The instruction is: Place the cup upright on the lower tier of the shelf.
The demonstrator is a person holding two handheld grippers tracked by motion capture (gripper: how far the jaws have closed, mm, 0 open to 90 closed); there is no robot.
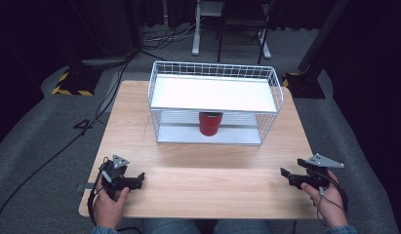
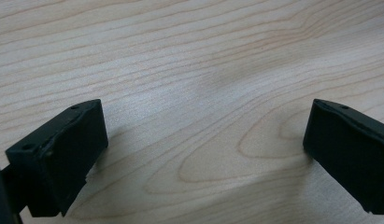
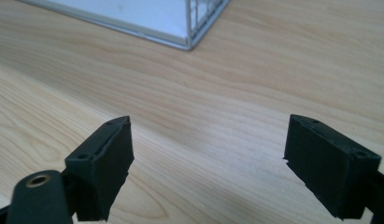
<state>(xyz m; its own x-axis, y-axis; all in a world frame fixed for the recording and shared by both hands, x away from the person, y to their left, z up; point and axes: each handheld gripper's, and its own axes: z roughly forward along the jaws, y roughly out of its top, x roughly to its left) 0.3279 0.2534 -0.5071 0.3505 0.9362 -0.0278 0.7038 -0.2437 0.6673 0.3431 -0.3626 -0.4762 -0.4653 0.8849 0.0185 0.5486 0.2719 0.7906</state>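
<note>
Left gripper (image 2: 206, 140), right gripper (image 3: 208, 163): jaws wide apart, seemingly empty.

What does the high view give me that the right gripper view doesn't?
High view alone: the red cup standing upright on the lower shelf of the white wire rack, the rack's bare top shelf, the left gripper near the table's front left edge, and both of the person's hands. Right gripper view alone: the right gripper seen up close, its jaws wide apart with nothing between them. Both share the wooden table and a corner of the rack's lower shelf.
</note>
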